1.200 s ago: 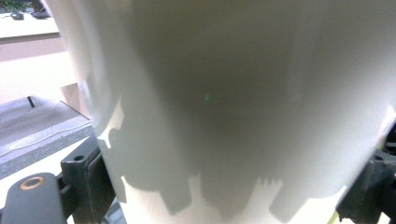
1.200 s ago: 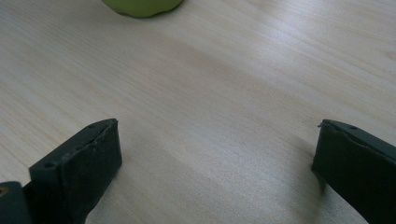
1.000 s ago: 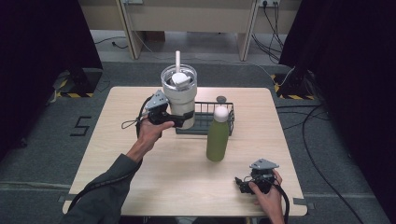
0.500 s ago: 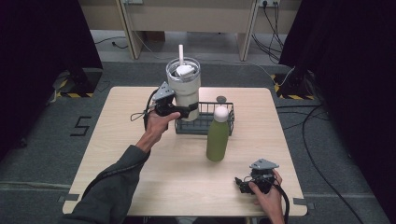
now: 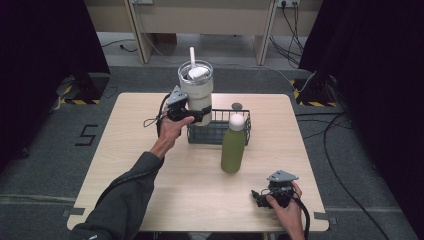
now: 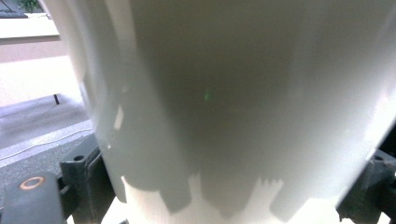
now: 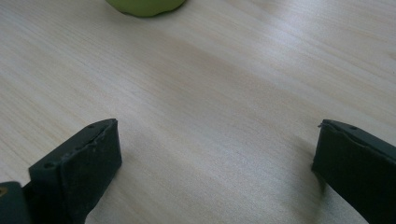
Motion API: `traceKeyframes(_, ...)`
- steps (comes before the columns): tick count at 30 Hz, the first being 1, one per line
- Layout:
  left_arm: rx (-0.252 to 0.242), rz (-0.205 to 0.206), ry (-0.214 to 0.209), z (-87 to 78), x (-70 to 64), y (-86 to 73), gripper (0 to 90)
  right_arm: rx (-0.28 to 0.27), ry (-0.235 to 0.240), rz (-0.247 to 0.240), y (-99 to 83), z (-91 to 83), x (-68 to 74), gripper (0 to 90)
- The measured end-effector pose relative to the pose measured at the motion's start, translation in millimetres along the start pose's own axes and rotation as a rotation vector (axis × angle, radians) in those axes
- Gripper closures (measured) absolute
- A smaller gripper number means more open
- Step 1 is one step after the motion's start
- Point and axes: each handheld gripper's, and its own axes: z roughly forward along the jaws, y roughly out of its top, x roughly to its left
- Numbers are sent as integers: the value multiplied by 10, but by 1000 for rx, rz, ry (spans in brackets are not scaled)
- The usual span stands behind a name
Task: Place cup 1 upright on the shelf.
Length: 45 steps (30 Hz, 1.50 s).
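A large white tumbler (image 5: 196, 90) with a clear lid and a white straw is held upright above the left end of the black wire basket (image 5: 220, 131). My left gripper (image 5: 197, 116) is shut on the tumbler's lower part; in the left gripper view its white wall (image 6: 233, 102) sits tight between the jaws. A green bottle (image 5: 233, 145) with a white cap stands in front of the basket. My right gripper (image 5: 256, 197) rests open on the table near the front right edge; the bottle's base (image 7: 144, 6) lies ahead of its jaws.
The light wooden table (image 5: 125, 150) has bare room on its left half and front middle. A small dark round object (image 5: 236, 106) lies behind the basket. Cables and a wooden cabinet stand on the floor beyond the table's far edge.
My left gripper has carried the tumbler up and to the right, from beside the basket to above its left end. The right gripper has stayed still.
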Motion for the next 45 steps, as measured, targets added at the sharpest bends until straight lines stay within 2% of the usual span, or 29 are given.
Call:
traceKeyframes(5, 15, 8, 12, 46, 19, -33, 114, 0, 0, -2, 0, -1, 0, 15)
traceKeyframes(10, 13, -12, 21, 122, 56, -81, 114, 0, 0, -1, -1, -1, 1, 15)
traceKeyframes(16, 21, 8, 32, 181, 70, -138, 114, -1, 2, -5, 0, 0, 0, 14)
traceKeyframes(20, 14, -7, 24, 209, 78, -190, 114, -1, 3, -6, 0, 0, 1, 14)
traceKeyframes(22, 21, 3, 29, 221, 80, -226, 114, 0, 3, -6, 0, -1, 1, 15)
traceKeyframes(34, 53, 1, 48, 239, 112, -400, 114, -2, 5, -5, -2, 0, 5, 14)
traceKeyframes(45, 68, 5, 56, 182, 125, -478, 113, -3, 4, -7, -2, 0, 7, 14)
